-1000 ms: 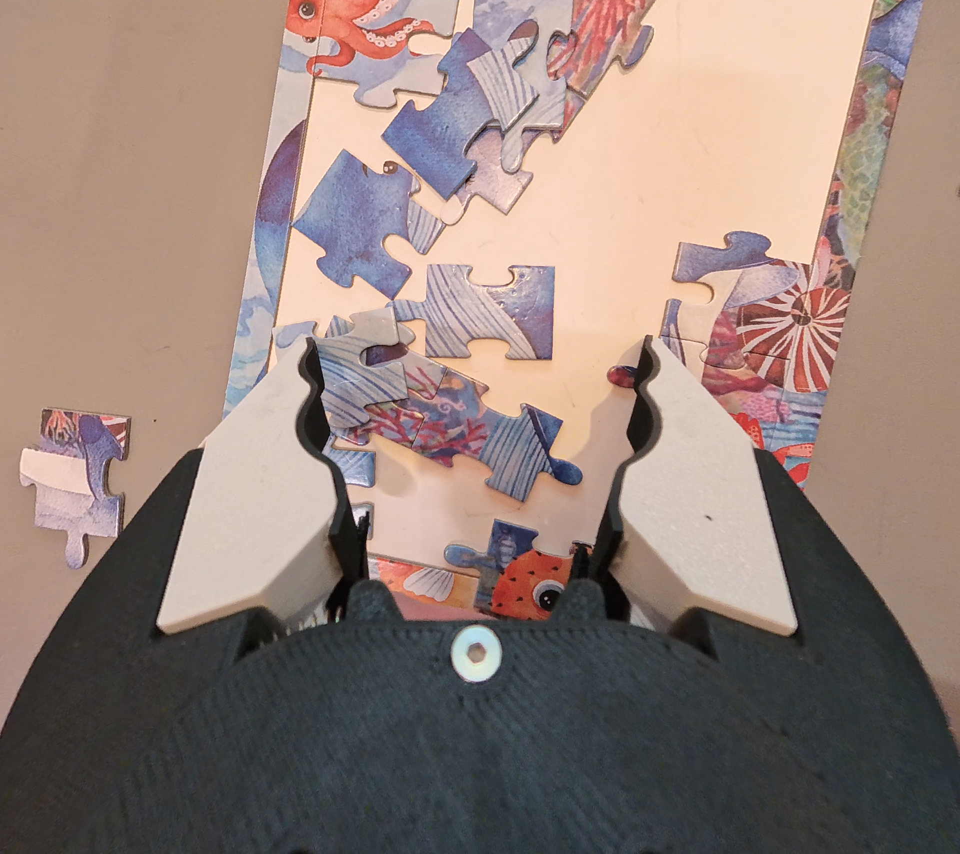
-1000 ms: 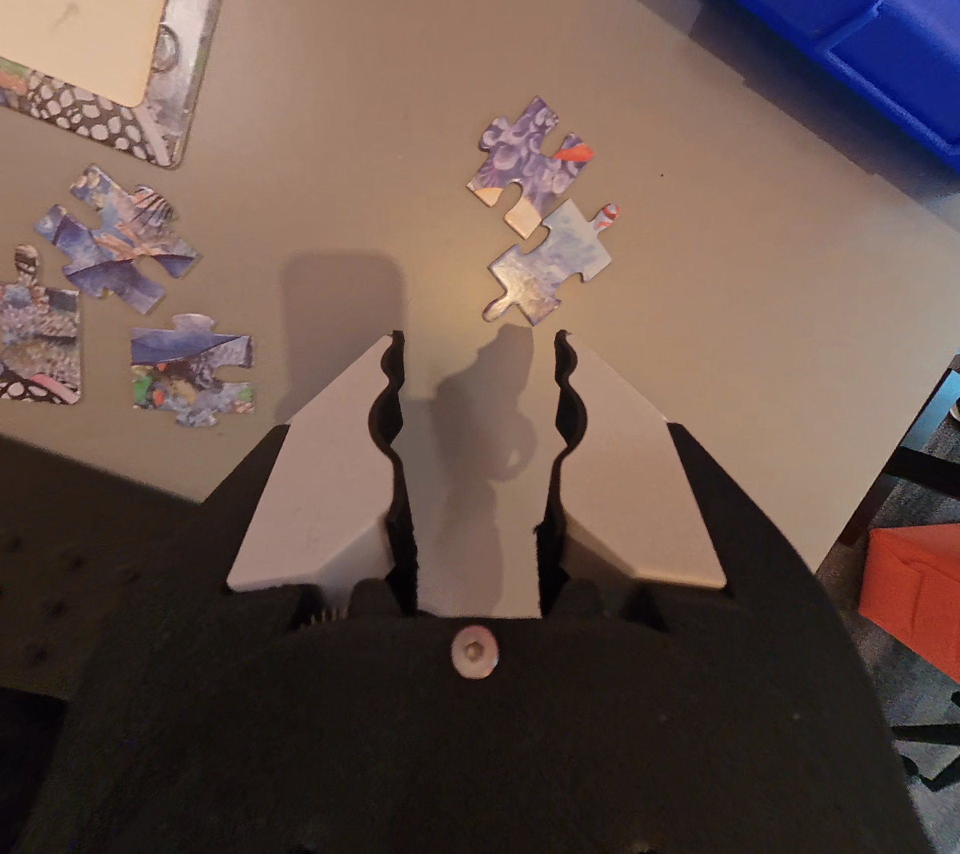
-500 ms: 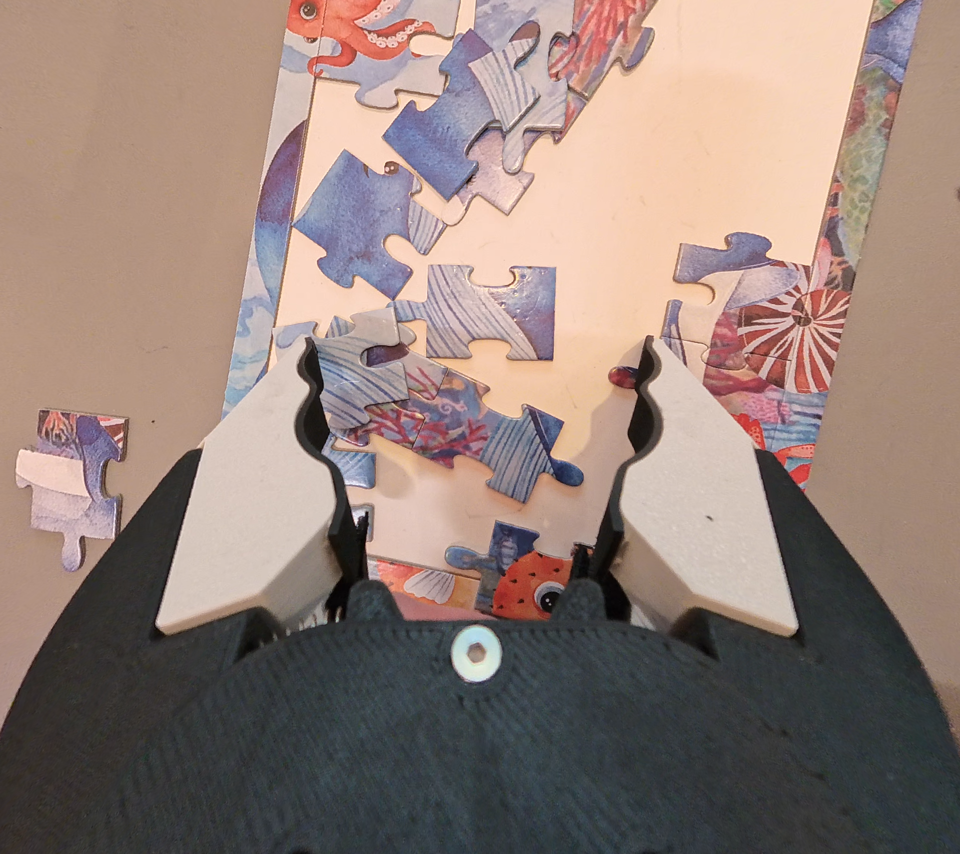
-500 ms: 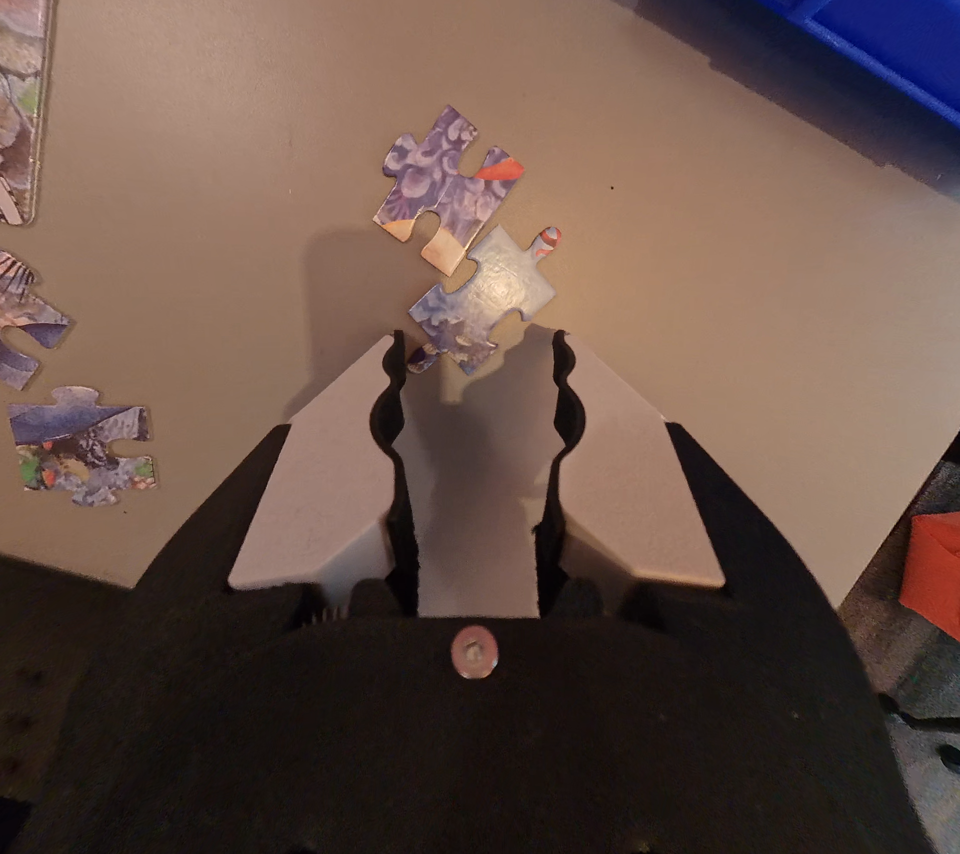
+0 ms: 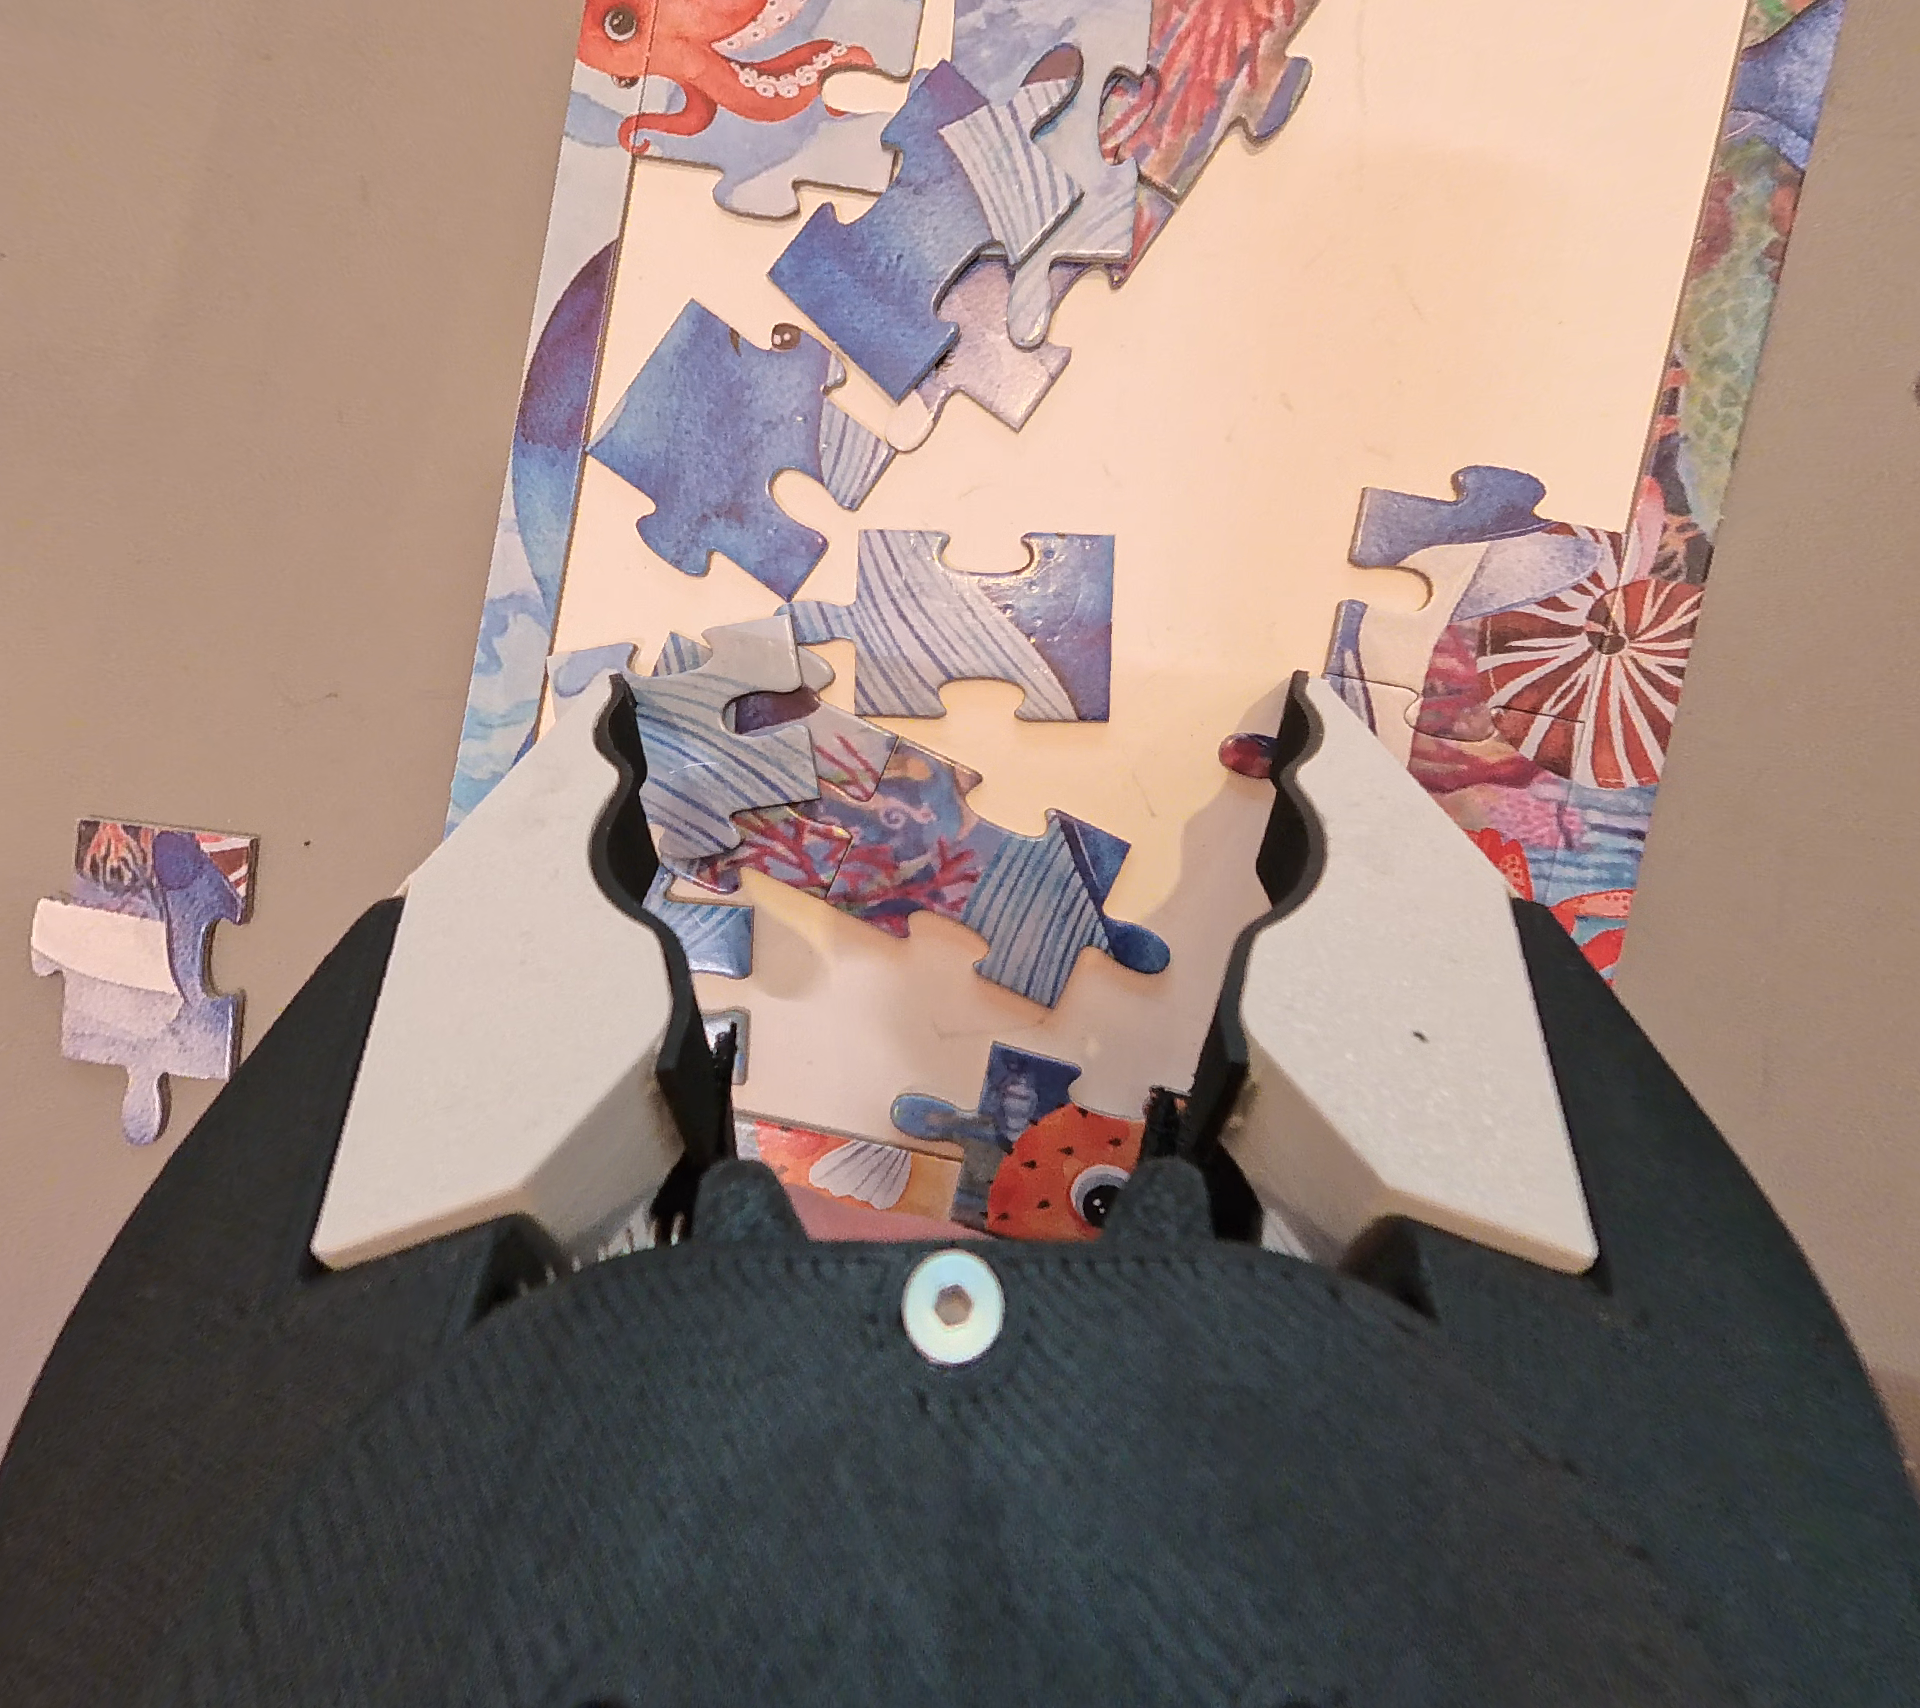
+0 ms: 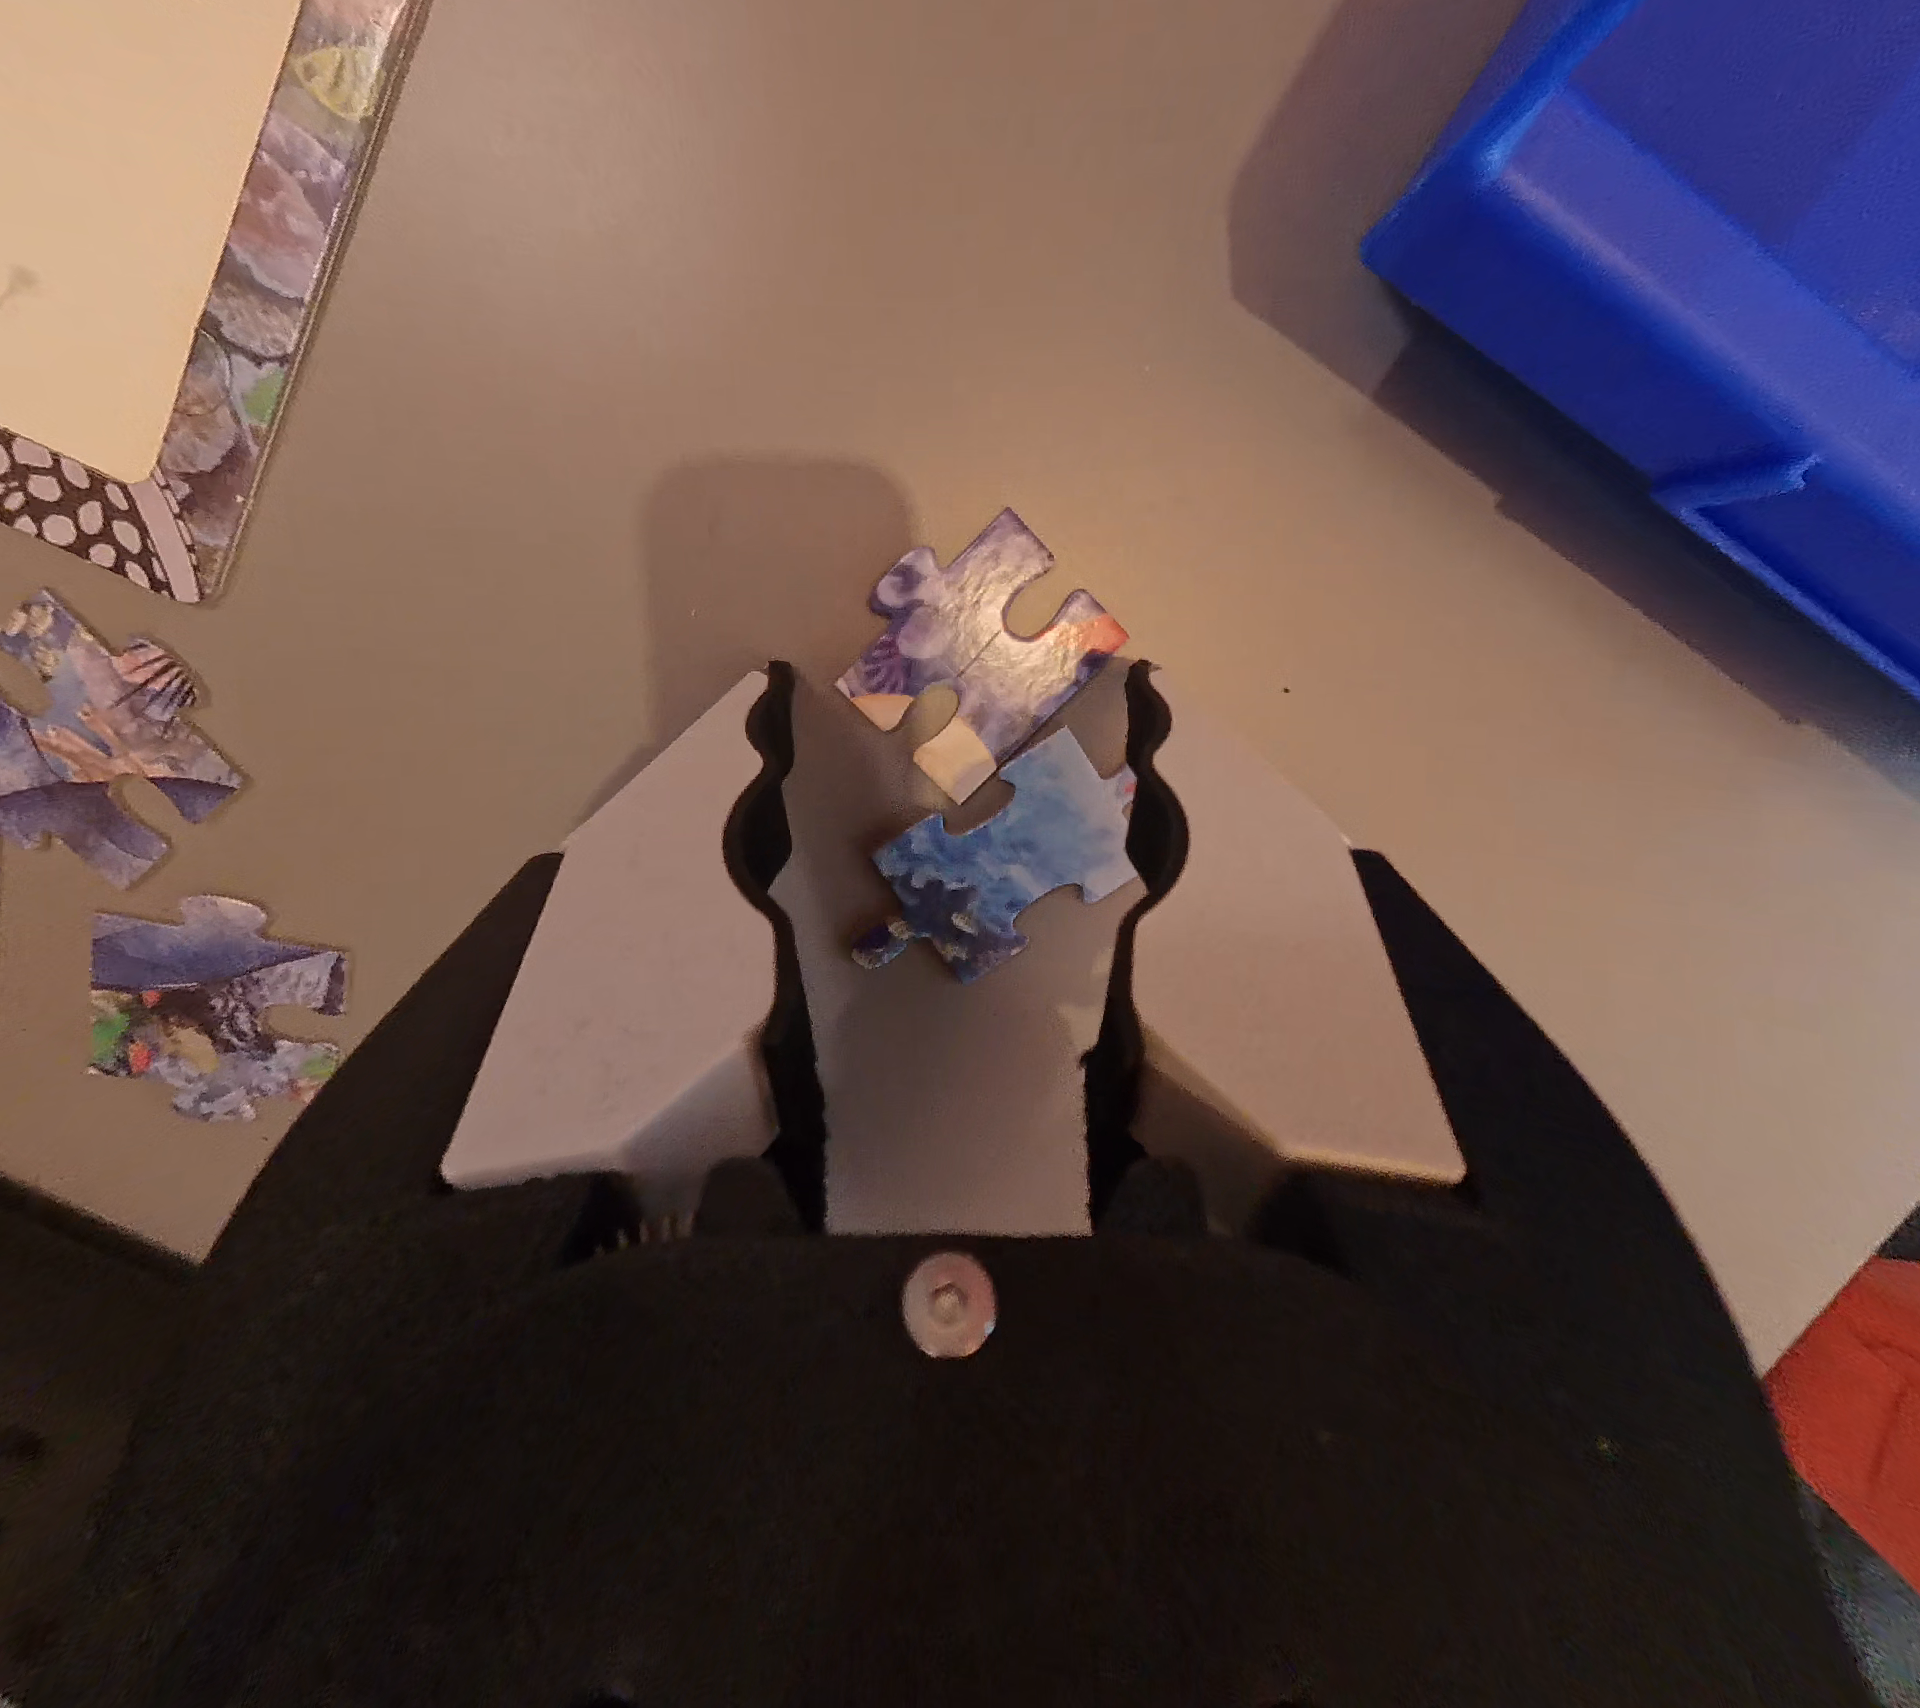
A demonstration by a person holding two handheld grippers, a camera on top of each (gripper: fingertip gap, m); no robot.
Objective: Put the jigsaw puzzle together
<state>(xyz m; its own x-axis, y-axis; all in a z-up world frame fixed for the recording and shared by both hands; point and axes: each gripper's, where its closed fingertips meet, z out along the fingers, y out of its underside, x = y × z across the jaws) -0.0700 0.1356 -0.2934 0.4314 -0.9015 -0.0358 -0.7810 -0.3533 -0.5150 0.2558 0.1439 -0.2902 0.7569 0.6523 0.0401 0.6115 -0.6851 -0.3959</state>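
The right hand-held gripper (image 6: 951, 682), white-fingered on a black body, hangs spread and empty over the grey counter (image 6: 935, 204), its fingers either side of a flat pale-blue cardboard jigsaw piece (image 6: 1003, 869). That piece sits closer to the right finger than the left, and its notch meets the tab of a purple cardboard piece with an orange tip (image 6: 977, 650) just beyond. A closing grip here could catch both pieces, or drag the purple one along, since the two touch. The thin card also lies flat on the counter, so the fingers may slide over it rather than under. Off to the left, three more loose pieces lie well apart, and a blue plastic bin (image 6: 1662, 204) stands farther right.

The left hand-held gripper (image 5: 951, 708) is likewise spread and holding nothing, poised over the cream puzzle tray with its printed sea-life border (image 5: 1351, 204). Between its fingers lies a chain of blue-striped and coral-patterned pieces (image 5: 883, 827), loose and overlapping rather than seated. Any nudge from the left finger, which is near or over them, could shift the chain. Farther up, a heap of dark-blue and pale pieces (image 5: 966, 235) rides one on another beside the seated red octopus section (image 5: 727, 17). The puzzle looks far from done.
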